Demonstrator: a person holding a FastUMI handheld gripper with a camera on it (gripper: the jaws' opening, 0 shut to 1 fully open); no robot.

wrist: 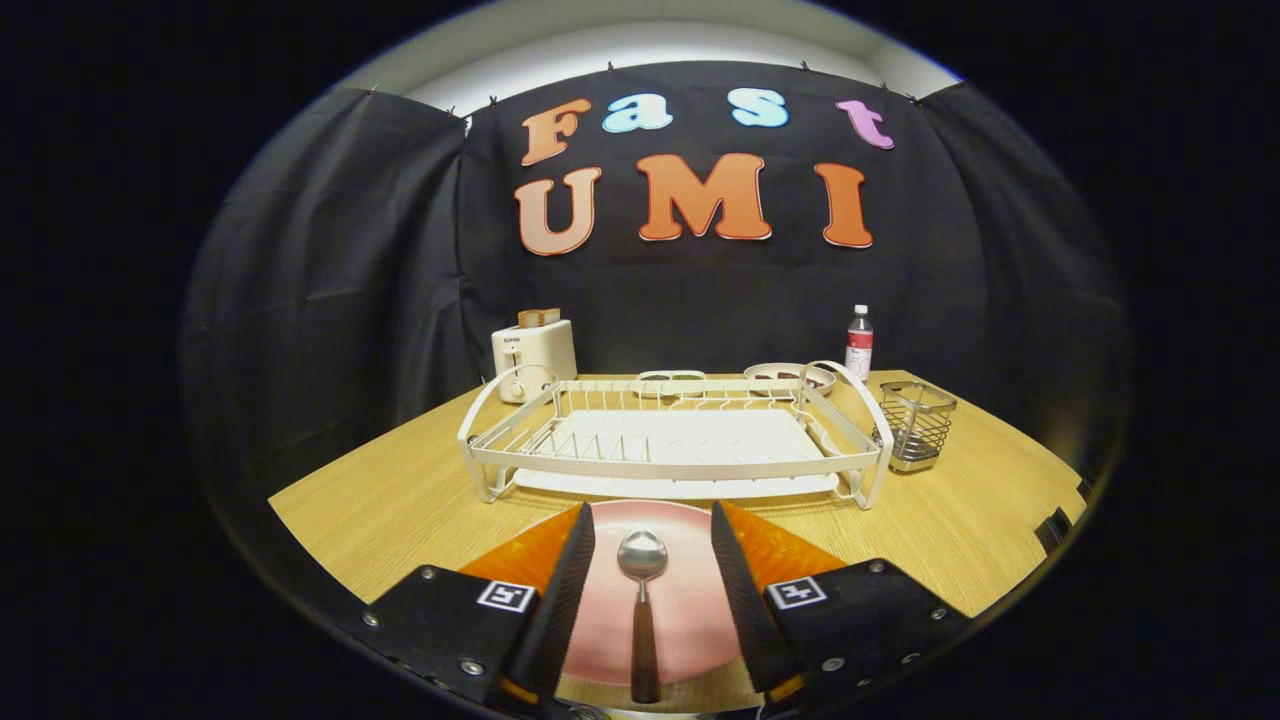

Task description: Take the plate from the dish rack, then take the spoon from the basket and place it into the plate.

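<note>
Wooden table (400, 500): plate (690, 600), dish rack (670, 440), basket (918, 425), toaster (535, 355), bottle (859, 342).

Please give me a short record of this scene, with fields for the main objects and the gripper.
plate: round pink plate on the wooden table, in front of the rack
spoon: metal spoon with brown handle lying on the plate, between the fingers, untouched
rack: white wire dish rack, no dishes in it
basket: metal wire basket beside the rack
hand-held gripper: open, above the plate
</note>
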